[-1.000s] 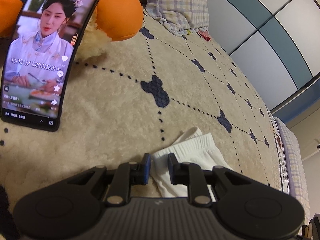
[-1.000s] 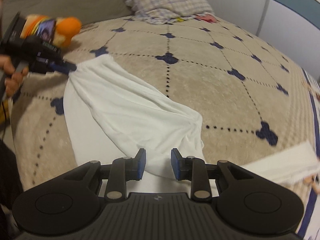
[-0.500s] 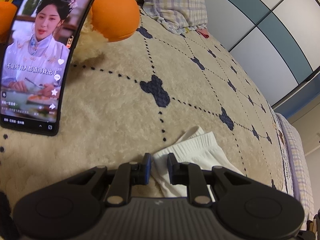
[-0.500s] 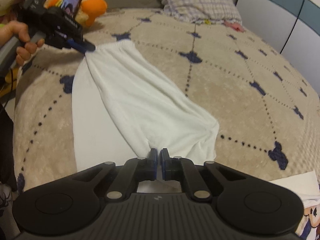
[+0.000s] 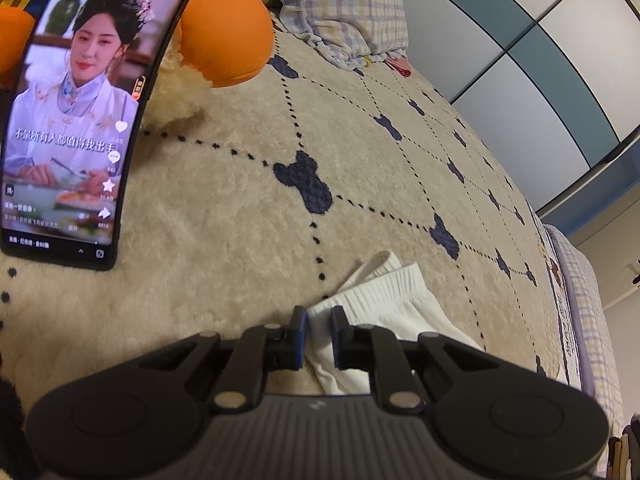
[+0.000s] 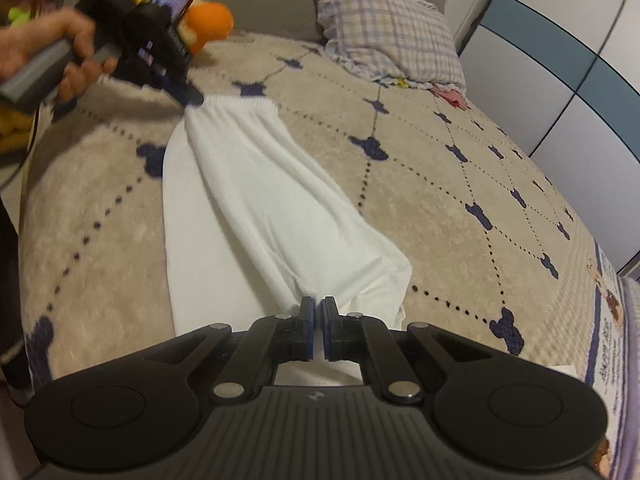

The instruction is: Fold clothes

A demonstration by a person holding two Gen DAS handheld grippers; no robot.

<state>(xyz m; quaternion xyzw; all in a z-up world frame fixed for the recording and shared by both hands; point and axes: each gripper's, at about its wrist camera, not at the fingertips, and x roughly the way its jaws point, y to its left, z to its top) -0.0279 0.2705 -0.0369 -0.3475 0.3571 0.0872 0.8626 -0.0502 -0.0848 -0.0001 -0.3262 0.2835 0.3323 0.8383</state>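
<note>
A white garment [image 6: 260, 200] with an elastic waistband [image 6: 236, 102] lies stretched lengthwise on the beige bed cover [image 6: 440, 184]. My left gripper [image 5: 319, 312] has a corner of the waistband [image 5: 392, 284] between its pads, and its jaws are closing on the cloth. In the right wrist view the left gripper [image 6: 188, 98] pinches the far end, held by a person's hand [image 6: 76, 52]. My right gripper [image 6: 319, 304] is shut on the near hem, where the fabric bunches into the jaws.
A phone [image 5: 72, 112] playing a video leans on an orange plush toy [image 5: 224, 36] at the far left. A checked pillow [image 6: 384, 36] lies at the headboard. Wardrobe doors [image 5: 540, 80] stand along the right, past the bed's edge.
The right gripper went from open to shut on the near hem, then shifted and rolled, pulling the garment straighter. The left gripper stayed put, with its jaws a little narrower on the waistband.
</note>
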